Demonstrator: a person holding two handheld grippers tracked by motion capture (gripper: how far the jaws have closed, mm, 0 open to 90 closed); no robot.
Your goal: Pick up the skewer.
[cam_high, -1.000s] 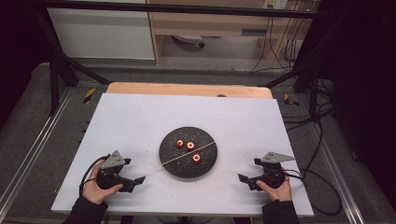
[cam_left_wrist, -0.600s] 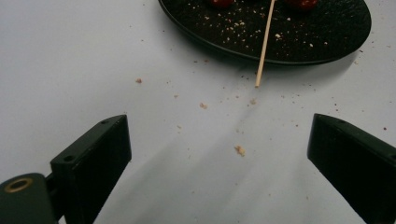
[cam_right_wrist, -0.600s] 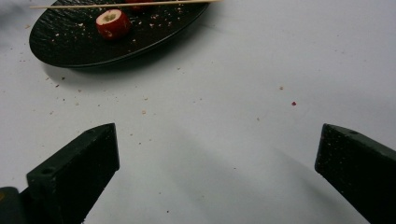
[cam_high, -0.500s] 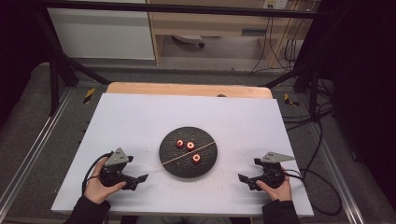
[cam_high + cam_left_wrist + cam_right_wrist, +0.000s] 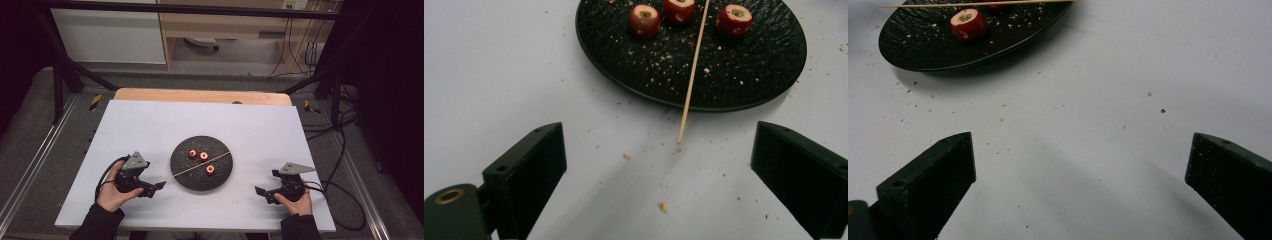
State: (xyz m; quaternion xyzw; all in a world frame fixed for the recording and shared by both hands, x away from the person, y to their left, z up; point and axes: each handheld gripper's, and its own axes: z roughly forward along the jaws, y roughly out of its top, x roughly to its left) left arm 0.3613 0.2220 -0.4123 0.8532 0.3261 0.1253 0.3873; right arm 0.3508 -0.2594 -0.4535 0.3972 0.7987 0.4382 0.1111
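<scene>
Three cored red fruits (image 5: 202, 160) loose on black plate (image 5: 187, 177), none threaded. Skewer (image 5: 200, 164) across plate, tip overhanging toward left gripper (image 5: 159, 185). Both left and right gripper (image 5: 258, 191) spread wide, empty. Skewer pickup and all threading outstanding.

Left tongs (image 5: 159, 185) moved closer to skewer (image 5: 200, 164) tip.

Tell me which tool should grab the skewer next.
Probably the left. The left tool sits open with the skewer tip just ahead, poking off the plate toward it. The right tool is open too, but further from the skewer.
</scene>
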